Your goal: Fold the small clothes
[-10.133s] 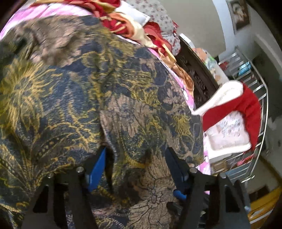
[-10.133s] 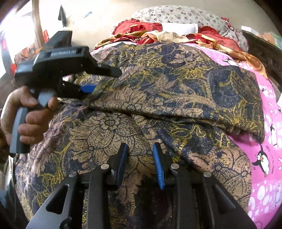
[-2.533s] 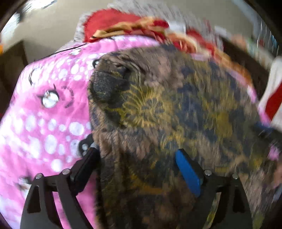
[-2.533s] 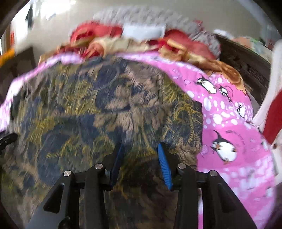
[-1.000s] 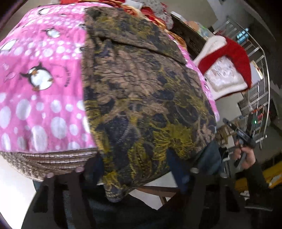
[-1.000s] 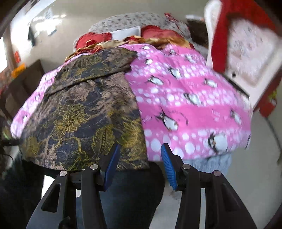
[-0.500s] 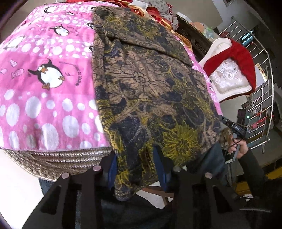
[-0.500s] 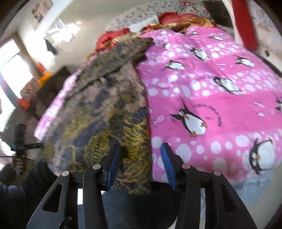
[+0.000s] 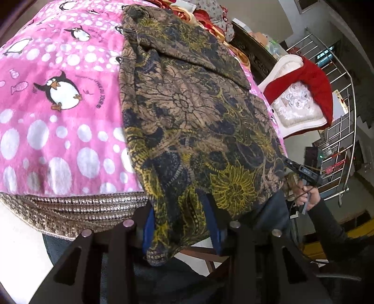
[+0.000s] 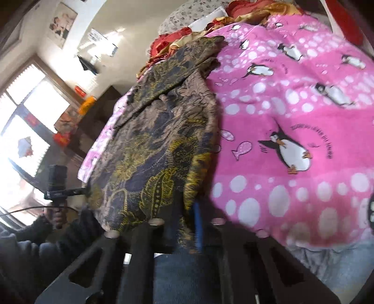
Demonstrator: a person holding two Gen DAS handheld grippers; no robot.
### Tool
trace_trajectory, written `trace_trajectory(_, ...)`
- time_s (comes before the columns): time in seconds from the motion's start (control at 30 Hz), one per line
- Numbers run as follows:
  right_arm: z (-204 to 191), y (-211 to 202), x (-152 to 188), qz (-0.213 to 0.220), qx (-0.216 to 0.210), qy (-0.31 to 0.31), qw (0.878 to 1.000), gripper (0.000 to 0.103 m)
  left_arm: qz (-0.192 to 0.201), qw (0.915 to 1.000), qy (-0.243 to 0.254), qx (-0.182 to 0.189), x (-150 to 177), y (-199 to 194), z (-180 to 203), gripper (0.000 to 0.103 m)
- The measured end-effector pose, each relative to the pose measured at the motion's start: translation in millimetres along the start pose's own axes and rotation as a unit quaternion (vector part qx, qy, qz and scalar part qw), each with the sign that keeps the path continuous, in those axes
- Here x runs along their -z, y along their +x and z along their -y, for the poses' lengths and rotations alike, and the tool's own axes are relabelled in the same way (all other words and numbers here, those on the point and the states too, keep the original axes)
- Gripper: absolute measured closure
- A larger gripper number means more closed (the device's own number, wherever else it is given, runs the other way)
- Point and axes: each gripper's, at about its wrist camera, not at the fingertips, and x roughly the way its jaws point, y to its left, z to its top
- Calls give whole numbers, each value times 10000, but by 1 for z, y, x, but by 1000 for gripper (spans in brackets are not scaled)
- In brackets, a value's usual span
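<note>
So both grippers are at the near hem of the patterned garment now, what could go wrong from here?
1. The left gripper is closing with a thick bunch of the patterned garment between its pads; it may trap several layers and lift unevenly.
2. The right gripper has pinched only the corner hanging off the pink penguin blanket; such a shallow bite could slip.
3. The far end lies rumpled against the pile of clothes, so pulling may drag that along.

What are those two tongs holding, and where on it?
Both grip the patterned garment at its near hem hanging off the bed: left tongs closing on one corner, right tongs on the other.
</note>
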Motion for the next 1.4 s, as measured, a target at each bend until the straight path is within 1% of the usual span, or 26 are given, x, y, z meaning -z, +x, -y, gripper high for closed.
trace_trajectory(0.03, -7, -5, 1, 59, 133, -137, 9998, 98, -16, 10000, -5, -45, 0, 1, 0, 92)
trace_trajectory(0.07, -11, -11, 2, 99, 137, -178, 9997, 98, -68, 9999, -6, -112, 0, 2, 0, 100)
trace_trajectory(0.1, -16, -16, 1, 178, 128, -210, 9995, 98, -86, 9998, 10, -186, 1, 3, 0, 99)
trace_trajectory(0.17, -32, -35, 5, 350, 124, -372, 9986, 99, -10, 9997, 145, -182, 3, -5, 4, 99)
trace_trajectory(0.3, -43, -58, 15, 401, 195, -434, 9981, 99, 216, 9995, 204, -78, 3, -28, 6, 99)
trace_trajectory(0.37, -38, -58, 16, 395, 127, -323, 9986, 99, 344, 9992, 186, -21, 0, -38, 3, 99)
trace_trajectory(0.43, -34, -53, 16, 333, 105, -263, 9990, 99, 383, 9992, 122, -20, -1, -39, -3, 99)
trace_trajectory(0.5, -31, -44, 13, 293, 61, -305, 9991, 98, 354, 9993, -54, 91, -1, -35, -11, 98)
trace_trajectory(0.57, -24, -35, 9, 297, 208, -207, 9991, 97, 245, 9996, -87, 99, 1, -26, -15, 98)
trace_trajectory(0.6, -18, -31, 8, 268, 218, -136, 9993, 97, 206, 9997, -87, 37, 3, -22, -16, 94)
trace_trajectory(0.63, -14, -29, 7, 241, 260, -94, 9993, 97, 164, 9998, -112, 40, 3, -20, -16, 83)
trace_trajectory(0.67, -10, -26, 6, 221, 311, -42, 9993, 94, 135, 9998, -149, 81, 5, -17, -16, 77)
trace_trajectory(0.7, -8, -25, 6, 203, 311, -6, 9993, 92, 130, 9997, -174, 151, 6, -16, -17, 67)
trace_trajectory(0.73, -6, -22, 5, 172, 313, 20, 9994, 85, 151, 9995, -174, 228, 7, -16, -17, 60)
trace_trajectory(0.77, -4, -21, 5, 144, 330, 27, 9993, 79, 173, 9992, -157, 312, 7, -16, -16, 57)
trace_trajectory(0.8, -3, -19, 5, 114, 338, 15, 9994, 77, 175, 9992, -142, 334, 8, -15, -15, 54)
trace_trajectory(0.9, 0, -12, 4, 59, 341, 19, 9994, 75, 151, 9995, -42, 268, 7, -12, -10, 54)
trace_trajectory(0.97, 4, -7, 4, 68, 232, 76, 9997, 75, 140, 9997, 27, 215, 6, -11, -7, 55)
trace_trajectory(1.0, 5, -6, 5, 71, 161, 117, 9998, 75, 125, 9997, 57, 203, 5, -11, -6, 66)
trace_trajectory(1.03, 7, -4, 5, 78, 90, 156, 9998, 75, 69, 9997, 68, 223, 5, -9, -6, 87)
trace_trajectory(1.07, 9, -5, 7, 96, 44, 170, 9998, 75, -10, 9998, 62, 185, 5, -6, -7, 91)
trace_trajectory(1.13, 13, -7, 8, 106, -56, 203, 9997, 75, -71, 9998, 99, 124, 8, -4, -8, 91)
trace_trajectory(1.23, 17, -10, 13, 101, -52, 200, 9997, 75, -64, 9998, 139, 103, 8, -5, -6, 90)
trace_trajectory(1.27, 17, -11, 15, 91, -65, 202, 9997, 75, -73, 9998, 163, 104, 8, -5, -5, 88)
trace_trajectory(1.33, 14, -8, 16, 84, -119, 145, 9998, 75, -66, 9996, 202, 166, 8, -3, -2, 76)
trace_trajectory(1.4, 10, -5, 13, 77, -200, 93, 9997, 75, -73, 9995, 227, 216, 9, -3, 0, 72)
